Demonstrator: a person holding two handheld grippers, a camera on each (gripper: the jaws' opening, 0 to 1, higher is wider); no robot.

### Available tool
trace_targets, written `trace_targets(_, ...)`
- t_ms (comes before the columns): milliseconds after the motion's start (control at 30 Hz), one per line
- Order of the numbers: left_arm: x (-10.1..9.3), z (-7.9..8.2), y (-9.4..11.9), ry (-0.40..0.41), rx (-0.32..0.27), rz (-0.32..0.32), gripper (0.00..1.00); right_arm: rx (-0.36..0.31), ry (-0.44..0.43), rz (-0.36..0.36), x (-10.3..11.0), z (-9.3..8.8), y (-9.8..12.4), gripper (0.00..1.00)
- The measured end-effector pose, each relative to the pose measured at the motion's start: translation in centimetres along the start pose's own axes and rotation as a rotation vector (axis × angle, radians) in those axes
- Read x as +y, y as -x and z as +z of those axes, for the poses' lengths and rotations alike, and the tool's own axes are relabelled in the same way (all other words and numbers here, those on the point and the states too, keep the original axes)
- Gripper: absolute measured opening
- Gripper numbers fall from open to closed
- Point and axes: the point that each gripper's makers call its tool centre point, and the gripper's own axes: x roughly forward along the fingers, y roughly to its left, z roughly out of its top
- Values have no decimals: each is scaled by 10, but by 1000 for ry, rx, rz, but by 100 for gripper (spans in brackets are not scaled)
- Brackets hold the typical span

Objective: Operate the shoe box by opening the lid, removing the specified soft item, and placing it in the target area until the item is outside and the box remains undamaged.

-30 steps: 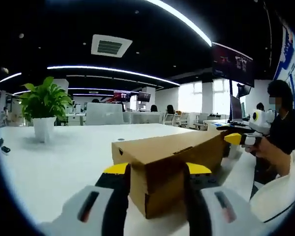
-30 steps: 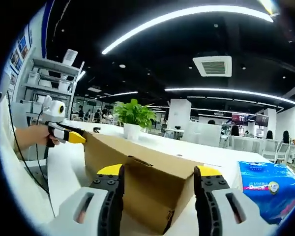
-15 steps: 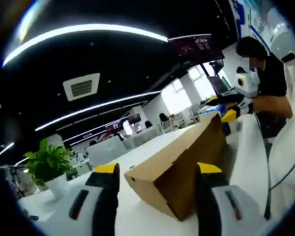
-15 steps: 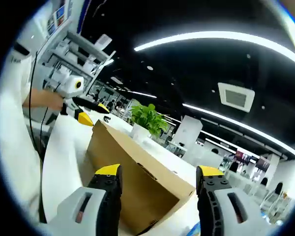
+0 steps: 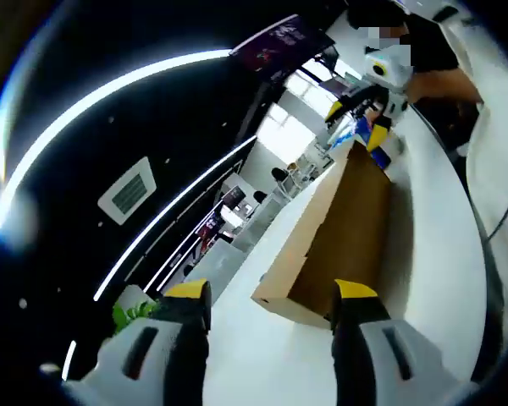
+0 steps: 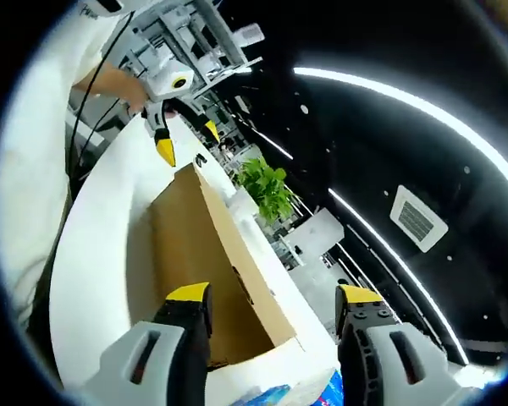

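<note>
A long brown cardboard shoe box (image 5: pixel 343 224) lies on the white table (image 5: pixel 423 254) with its lid down. In the left gripper view, my left gripper (image 5: pixel 271 294) is open, and the box's near end shows between its yellow-tipped jaws. At the box's far end my right gripper (image 5: pixel 360 118) is held by a person's hand. In the right gripper view, my right gripper (image 6: pixel 273 296) is open over the other end of the box (image 6: pixel 195 249). My left gripper (image 6: pixel 182 127) is open beyond the far end there. The box hides any soft item inside.
A blue plastic package (image 6: pixel 292 394) lies on the table beside my right gripper and appears again as a blue package (image 5: pixel 357 131). A potted plant (image 6: pixel 267 188) stands past the box. Shelving (image 6: pixel 195 38) and the person (image 5: pixel 457 59) are at the table's edge (image 6: pixel 85 245).
Both views have rolled and tilted steeply, so the cameras have turned with the hands. The box stays where it was, lid down. Both grippers remain open at its ends.
</note>
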Motion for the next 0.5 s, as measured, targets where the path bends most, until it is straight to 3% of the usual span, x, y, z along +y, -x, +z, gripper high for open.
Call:
trace_targets(67,-2,2,0,-35,9,2,67,11,29,-2,0,0,0,59)
trace_targets(100,-3,2,0,-42,14,0,67,14,39,-3,0,0,0,58)
trace_targets(133,-3,2,-2,-76,36,22,65,37,106,5,3,1,1,57)
trace_targets(267,-17,3,-2,-140,20,-39,65,50,193,29,13,4,2,55)
trace_targets(300,-20,2,-3,-198,32,-35,66,116,288,47,19,-5,3,55)
trace_targets(333,-21,-4,-4,-227,65,-39,69,119,300,43,19,-6,3,54)
trace_targets(400,-23,-7,-5,-224,78,-37,72,115,287,36,20,-8,3,53)
trace_targets(500,-23,-9,-5,-238,85,-29,64,109,281,26,18,-6,4,54)
